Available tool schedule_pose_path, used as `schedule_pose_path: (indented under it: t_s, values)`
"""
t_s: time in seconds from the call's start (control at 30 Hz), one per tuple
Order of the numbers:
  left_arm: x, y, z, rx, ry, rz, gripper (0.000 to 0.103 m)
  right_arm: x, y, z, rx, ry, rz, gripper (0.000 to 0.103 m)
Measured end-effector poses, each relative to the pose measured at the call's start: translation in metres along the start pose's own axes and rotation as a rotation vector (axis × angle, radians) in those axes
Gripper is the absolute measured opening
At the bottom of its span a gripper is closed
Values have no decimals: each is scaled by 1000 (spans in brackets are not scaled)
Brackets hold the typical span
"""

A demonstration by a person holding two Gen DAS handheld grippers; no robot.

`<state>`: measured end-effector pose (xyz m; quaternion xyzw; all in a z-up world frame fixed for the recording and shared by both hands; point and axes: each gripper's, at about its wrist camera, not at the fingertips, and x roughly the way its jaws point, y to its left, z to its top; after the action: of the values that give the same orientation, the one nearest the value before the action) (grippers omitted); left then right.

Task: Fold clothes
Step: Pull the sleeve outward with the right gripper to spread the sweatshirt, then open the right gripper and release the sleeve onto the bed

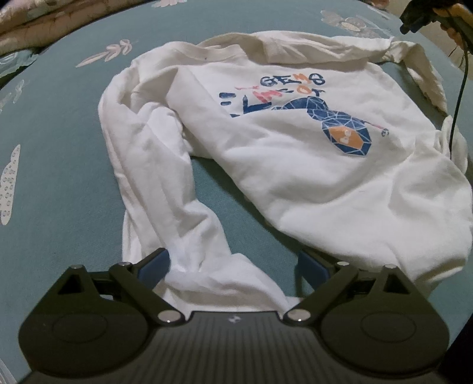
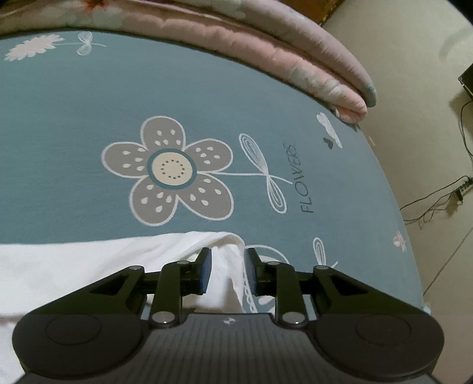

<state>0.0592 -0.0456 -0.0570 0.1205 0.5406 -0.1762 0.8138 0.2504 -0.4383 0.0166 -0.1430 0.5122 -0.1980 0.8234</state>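
A white long-sleeved shirt [image 1: 295, 141] with a blue and orange print lies spread on the teal bedsheet [image 1: 59, 147]. Its near sleeve [image 1: 177, 224] runs down between my left gripper's [image 1: 233, 265] wide-open blue pads, which straddle the cuff without pinching it. The right gripper [image 1: 425, 14] shows at the top right, by the far sleeve [image 1: 419, 65]. In the right wrist view, my right gripper [image 2: 227, 268] has its pads close on either side of a fold of white shirt fabric [image 2: 226, 265]; they look to be touching it.
A folded pink floral quilt [image 2: 295, 68] lies along the far edge of the bed. The bed's right edge drops to a beige floor [image 2: 428, 118] with cables and a power strip [image 2: 461, 189]. A black cable [image 1: 458, 103] hangs over the shirt's right side.
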Motion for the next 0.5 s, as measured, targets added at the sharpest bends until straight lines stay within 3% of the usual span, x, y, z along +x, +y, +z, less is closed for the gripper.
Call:
schedule_pose_path:
  t_s: [0.5]
  values:
    - [-28, 5, -24, 38, -55, 0, 94, -149, -4, -63, 8, -159, 256, 39]
